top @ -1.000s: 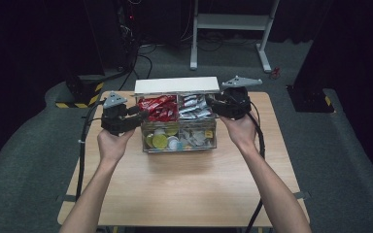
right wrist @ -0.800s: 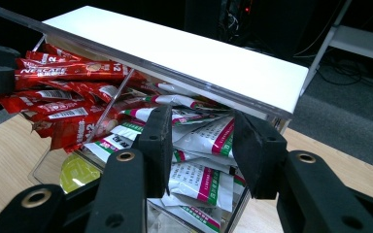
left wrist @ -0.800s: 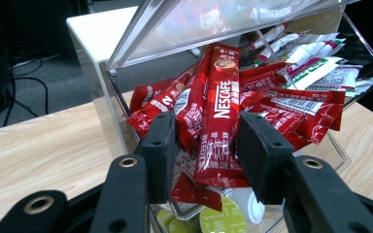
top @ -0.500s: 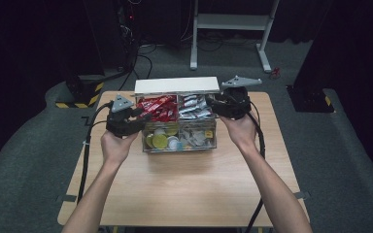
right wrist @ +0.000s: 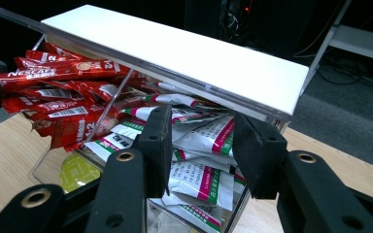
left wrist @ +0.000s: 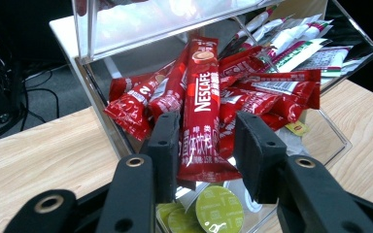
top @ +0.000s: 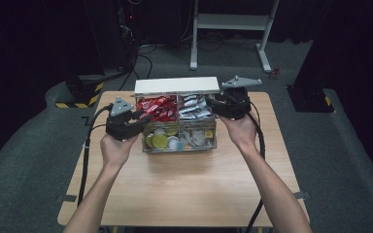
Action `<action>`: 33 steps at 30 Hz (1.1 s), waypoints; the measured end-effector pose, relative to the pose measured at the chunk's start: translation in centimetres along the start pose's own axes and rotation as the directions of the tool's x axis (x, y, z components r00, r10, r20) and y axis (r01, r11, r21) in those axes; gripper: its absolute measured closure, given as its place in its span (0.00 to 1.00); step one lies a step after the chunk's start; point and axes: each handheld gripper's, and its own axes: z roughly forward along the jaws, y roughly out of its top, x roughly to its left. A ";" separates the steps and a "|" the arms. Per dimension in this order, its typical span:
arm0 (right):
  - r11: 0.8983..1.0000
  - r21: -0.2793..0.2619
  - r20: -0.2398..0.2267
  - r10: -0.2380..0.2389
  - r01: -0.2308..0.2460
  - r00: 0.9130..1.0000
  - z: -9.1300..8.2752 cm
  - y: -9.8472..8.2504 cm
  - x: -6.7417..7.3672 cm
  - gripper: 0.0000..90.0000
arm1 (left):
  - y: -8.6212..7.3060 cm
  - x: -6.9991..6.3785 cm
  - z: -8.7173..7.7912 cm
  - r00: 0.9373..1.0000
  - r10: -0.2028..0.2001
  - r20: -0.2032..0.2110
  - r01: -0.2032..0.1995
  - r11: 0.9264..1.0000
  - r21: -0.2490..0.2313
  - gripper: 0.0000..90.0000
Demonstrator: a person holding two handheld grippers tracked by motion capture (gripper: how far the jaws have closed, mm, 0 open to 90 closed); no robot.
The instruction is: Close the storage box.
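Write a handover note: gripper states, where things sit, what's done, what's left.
Left gripper: jaws just closing around a red Nescafe stick in the clear organizer box; pad contact unclear.
Right gripper: open, at the box's right end over the white-green sachets.
Lid up. Nothing taken out yet.
Left: probably grip the stick and lift it out.

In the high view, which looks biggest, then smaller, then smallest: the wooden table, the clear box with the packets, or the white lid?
1. wooden table, by far the biggest.
2. clear box, with its compartments of packets and capsules.
3. white lid, a thin strip standing behind the box; only part of it faces the camera, so its real size is unsure.
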 end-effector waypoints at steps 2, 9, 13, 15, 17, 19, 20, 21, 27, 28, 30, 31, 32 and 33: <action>1.000 -0.001 0.002 0.000 0.000 1.000 0.0 0.0 0.0 0.66 | 0.0 -0.1 0.0 1.000 0.007 -0.001 -0.007 1.000 0.006 0.70; 1.000 0.000 0.003 0.003 -0.003 1.000 0.0 0.0 0.1 0.66 | 0.6 0.0 0.4 1.000 -0.009 0.023 0.009 1.000 0.009 0.72; 1.000 0.000 0.002 -0.001 0.001 1.000 0.0 0.0 0.0 0.66 | 0.6 0.0 0.3 1.000 -0.011 0.029 0.010 1.000 0.010 0.72; 1.000 0.000 0.003 0.001 -0.001 1.000 0.0 0.0 0.1 0.66 | 0.6 0.0 0.2 1.000 -0.006 0.027 0.006 1.000 0.007 0.73; 1.000 -0.001 0.002 0.002 -0.002 1.000 0.1 0.0 0.1 0.66 | 0.6 0.1 -0.1 1.000 -0.001 0.027 0.001 1.000 0.000 0.73; 1.000 -0.001 0.001 0.002 -0.002 1.000 0.1 0.0 0.1 0.66 | 0.7 0.1 -0.3 1.000 -0.001 0.028 0.002 1.000 -0.007 0.73; 1.000 -0.001 0.002 0.001 -0.001 1.000 0.1 0.0 0.1 0.65 | 0.7 0.1 -0.4 1.000 -0.003 0.030 0.004 1.000 -0.010 0.73; 1.000 -0.001 0.002 0.001 -0.001 1.000 0.1 0.0 0.1 0.65 | 0.7 0.1 -0.5 1.000 -0.004 0.031 0.004 1.000 -0.013 0.73; 1.000 0.001 0.002 -0.002 0.002 1.000 0.2 0.0 0.1 0.66 | 0.7 0.2 -0.8 0.999 0.002 0.042 -0.001 1.000 -0.025 0.81; 1.000 0.001 0.002 -0.002 0.002 1.000 0.2 0.0 0.1 0.66 | 0.6 0.2 -0.9 0.999 0.004 0.035 -0.003 1.000 -0.028 0.81; 1.000 0.000 0.003 -0.003 0.003 1.000 0.2 0.0 0.1 0.66 | 0.6 0.3 -0.9 0.999 0.004 0.037 -0.003 1.000 -0.025 0.82; 1.000 0.000 0.003 -0.003 0.003 1.000 0.2 0.0 0.1 0.66 | 0.6 0.4 -1.0 0.999 0.005 0.034 -0.005 1.000 -0.025 0.82; 1.000 0.000 0.003 -0.003 0.003 1.000 0.2 0.0 0.1 0.66 | 0.6 0.4 -1.0 0.999 0.005 0.032 -0.004 1.000 -0.025 0.83; 1.000 0.001 0.004 -0.002 0.002 1.000 0.2 0.0 0.2 0.66 | 0.6 0.4 -1.1 1.000 0.006 0.030 -0.005 1.000 -0.025 0.83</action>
